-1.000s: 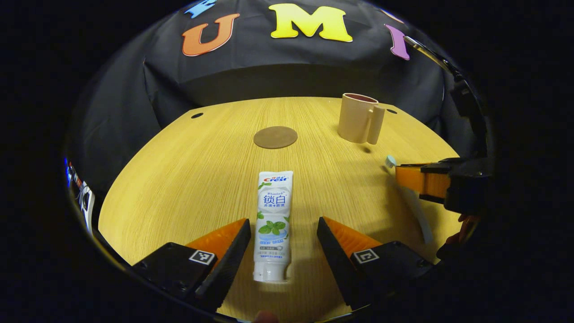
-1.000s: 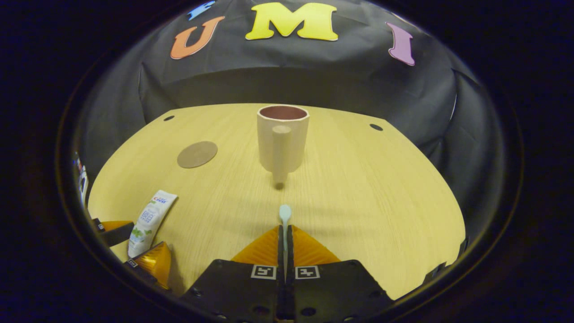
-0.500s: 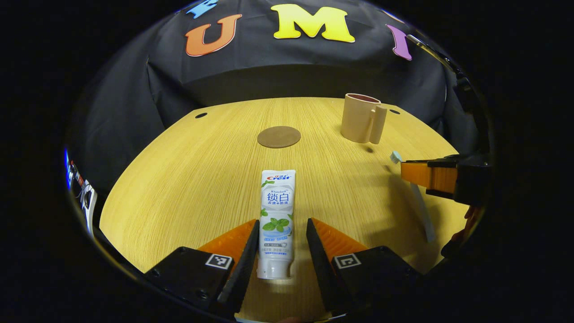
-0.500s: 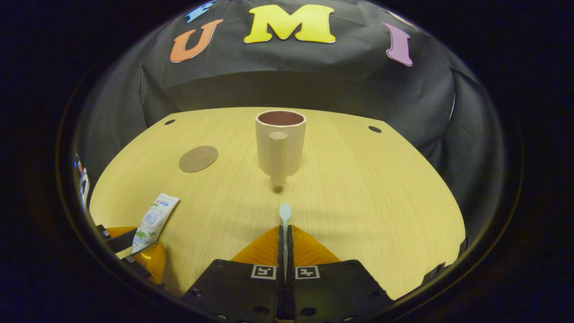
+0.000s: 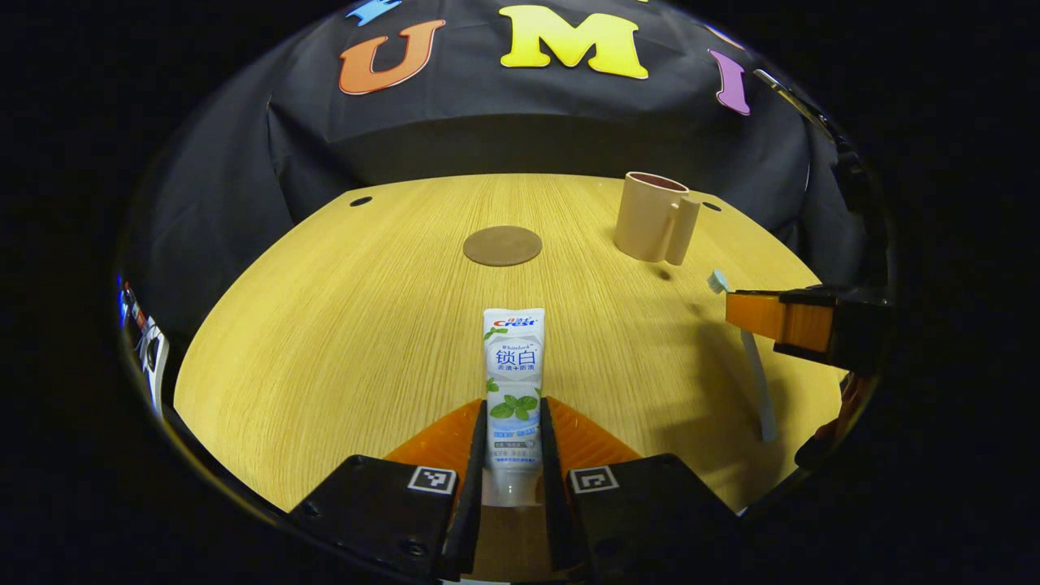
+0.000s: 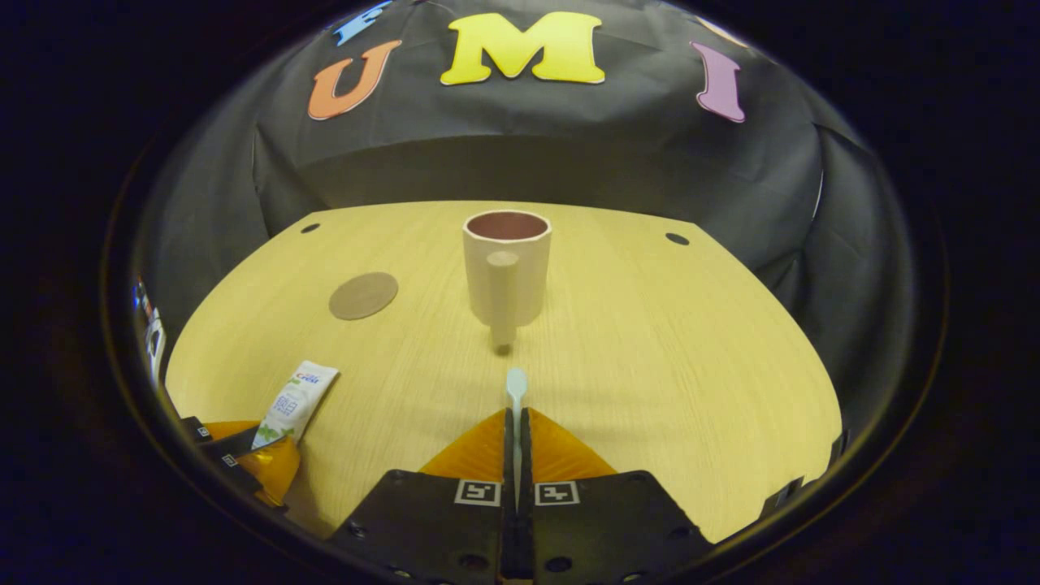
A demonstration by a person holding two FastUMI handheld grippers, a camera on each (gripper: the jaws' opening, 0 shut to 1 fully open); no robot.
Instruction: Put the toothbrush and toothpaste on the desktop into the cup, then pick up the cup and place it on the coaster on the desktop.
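Note:
A white toothpaste tube [image 5: 512,382] lies lengthwise on the wooden desktop, and my left gripper [image 5: 512,443] is shut on its lower half. The tube [image 6: 294,401] and that gripper [image 6: 244,455] also appear at the far left in the right gripper view. My right gripper [image 6: 516,435] is shut on a pale toothbrush [image 6: 516,382], whose head pokes out ahead toward the cup. In the left gripper view the right gripper [image 5: 764,317] holds the toothbrush [image 5: 751,366] at the right, handle slanting down. A beige cup [image 6: 505,264] with its handle facing me stands upright; it [image 5: 654,215] is far right. A round brown coaster [image 5: 502,245] lies mid-table.
The round wooden desktop [image 6: 650,341] has small dark holes [image 6: 676,239] near its back edge. Black cloth walls close behind it. A hand [image 5: 845,398] shows under the right gripper in the left gripper view.
My left gripper's fingers have closed in from wide apart onto the toothpaste tube. The right gripper, still holding the toothbrush, has lifted slightly.

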